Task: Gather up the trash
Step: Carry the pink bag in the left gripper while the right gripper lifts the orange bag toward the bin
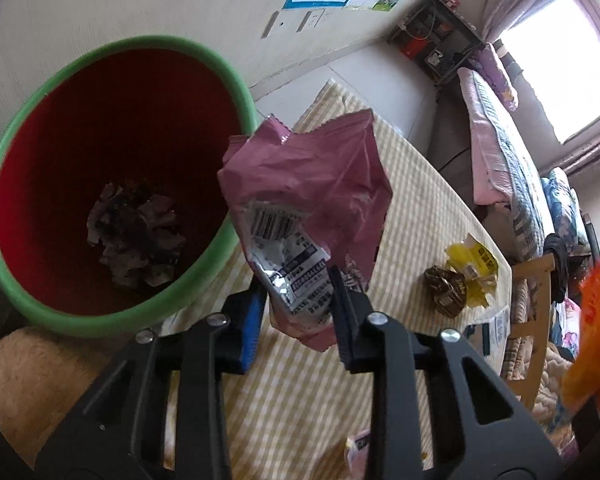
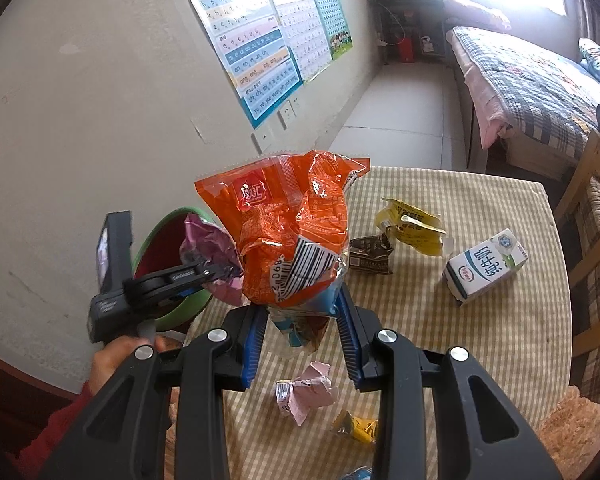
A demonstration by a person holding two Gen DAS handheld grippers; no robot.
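Pink foil of the empty snack bag (image 1: pixel 312 184) looks light, crinkly and slippery, so we pinch it at its printed lower edge with the left gripper (image 1: pixel 300 280), whose jaws are closed on it just beside the green-rimmed red bin (image 1: pixel 236 92). Only crumpled paper (image 1: pixel 134 236) lies inside that bin. Our right gripper (image 2: pixel 302 316) clamps the equally flimsy orange snack bag (image 2: pixel 288 232) above the checked tablecloth (image 2: pixel 460 340).
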